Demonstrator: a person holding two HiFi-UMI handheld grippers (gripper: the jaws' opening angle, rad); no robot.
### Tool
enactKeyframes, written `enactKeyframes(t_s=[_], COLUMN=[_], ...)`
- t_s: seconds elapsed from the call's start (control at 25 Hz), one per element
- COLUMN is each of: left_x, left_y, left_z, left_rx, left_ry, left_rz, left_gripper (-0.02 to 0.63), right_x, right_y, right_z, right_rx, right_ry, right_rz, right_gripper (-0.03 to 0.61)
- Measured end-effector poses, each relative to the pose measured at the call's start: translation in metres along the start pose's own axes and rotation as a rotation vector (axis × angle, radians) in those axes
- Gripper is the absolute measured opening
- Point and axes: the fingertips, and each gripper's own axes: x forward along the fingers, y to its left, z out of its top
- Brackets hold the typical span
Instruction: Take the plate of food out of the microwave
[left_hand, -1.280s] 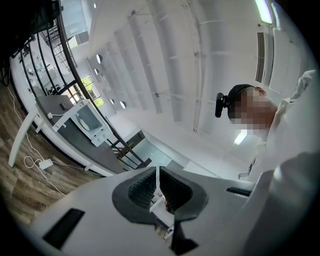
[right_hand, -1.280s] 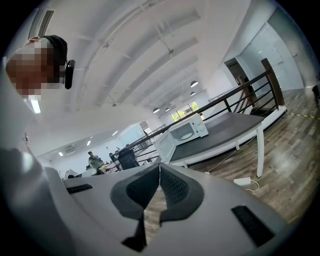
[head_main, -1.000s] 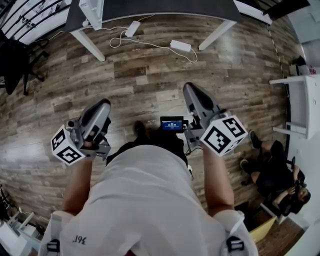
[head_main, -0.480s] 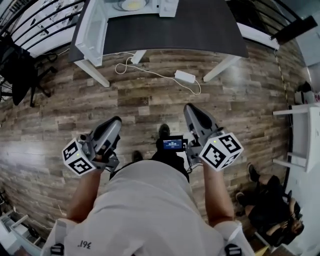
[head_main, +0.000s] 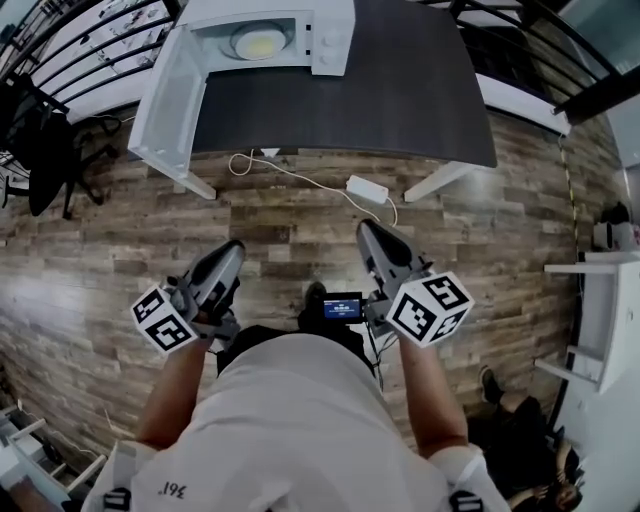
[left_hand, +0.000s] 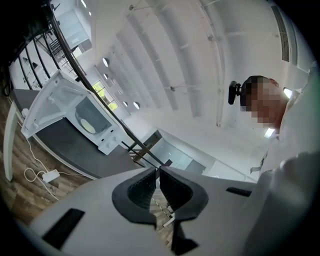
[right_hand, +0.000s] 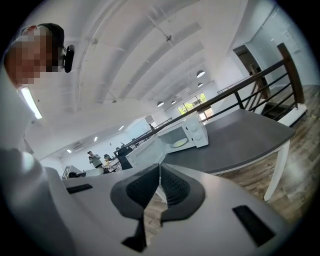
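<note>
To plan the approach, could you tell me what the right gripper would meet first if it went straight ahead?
Likely the table's front edge beside the open microwave door; depth is unclear.

Ahead, a dark grey table (head_main: 400, 90) on white legs (head_main: 440, 180). Beneath it, wood-plank floor (head_main: 300, 230) in mixed brown and grey tones. On the planks near the table's front edge, a white power brick (head_main: 367, 188) with a thin white cable (head_main: 300, 178) looping off to the left. At far left, a black office chair (head_main: 45, 150) beside a black railing (head_main: 90, 40). At far right, a white shelf unit (head_main: 600, 300). Bottom right corner, someone seated in dark clothes (head_main: 520, 440), only partly in frame. From the right gripper view, a white ceiling with round lights (right_hand: 200, 73) and, far off, a standing person (right_hand: 93, 159), too small for detail.
</note>
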Motion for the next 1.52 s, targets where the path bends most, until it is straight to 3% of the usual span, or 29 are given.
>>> enactKeyframes(t_s=[0.4,0.84,1.12,1.52], left_x=[0.046,0.112,0.140,0.154], left_y=[0.035,0.137,0.200,0.254], left_z=[0.012,0.093,0.153,0.175], left_rx=[0.015,0.073,0.069,0.021], left_ry=[0.015,0.056,0.090,0.118], left_rz=[0.043,-0.012,-0.039,-0.011], left_gripper=[0.006,0.006,0.008,0.014], right_x=[0.051,0.172,0.264,0.327], right_y=[-0.034,-0.044,-0.042,-0.049], right_z=[0.013,0.044,0.070,0.082], right_rx=[0.044,0.053,0.088,0.094], right_ry=[0.032,0.050,0.060,0.065], right_rz=[0.017,-0.041,-0.077,-0.149], right_gripper=[-0.008,-0.008,-0.008,-0.008])
